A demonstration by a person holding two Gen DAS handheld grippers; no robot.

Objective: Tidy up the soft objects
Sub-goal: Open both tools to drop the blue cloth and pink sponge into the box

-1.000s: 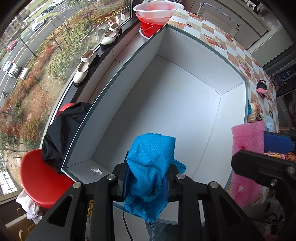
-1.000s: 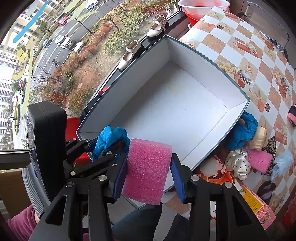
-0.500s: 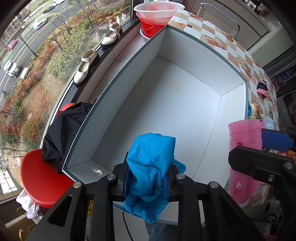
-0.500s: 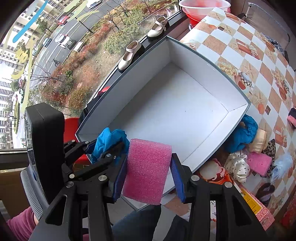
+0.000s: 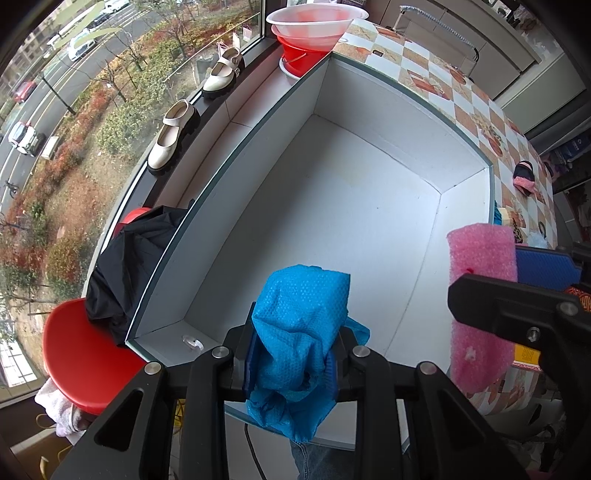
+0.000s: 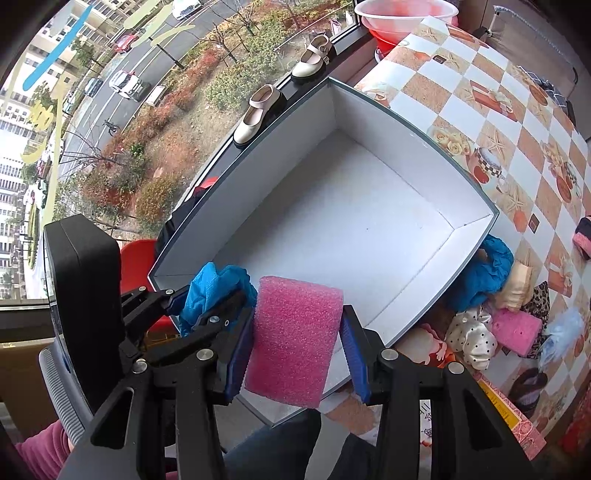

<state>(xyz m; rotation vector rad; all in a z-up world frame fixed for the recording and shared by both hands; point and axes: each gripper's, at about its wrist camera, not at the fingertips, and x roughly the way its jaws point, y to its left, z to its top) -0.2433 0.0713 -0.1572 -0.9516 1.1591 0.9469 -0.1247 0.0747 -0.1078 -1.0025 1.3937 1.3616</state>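
My left gripper [image 5: 291,354] is shut on a crumpled blue foam wrap [image 5: 301,332], held above the near edge of a large white box [image 5: 332,206] whose floor holds nothing. My right gripper [image 6: 295,336] is shut on a pink foam block [image 6: 295,332], also above the box's near edge [image 6: 369,229]. In the left wrist view the pink block [image 5: 480,280] shows at right; in the right wrist view the blue wrap [image 6: 214,291] shows at left. Several soft items [image 6: 495,317] lie on the table right of the box.
The checkered tablecloth [image 6: 517,122] spreads right of the box. Two cream shoes [image 5: 173,136] stand on the window sill. Stacked red and clear basins [image 5: 314,33] stand beyond the box. A red stool [image 5: 77,354] with black cloth [image 5: 125,266] is at left.
The right gripper with the pink block has edged left, closer to the box and the left gripper. The left gripper has hardly moved.
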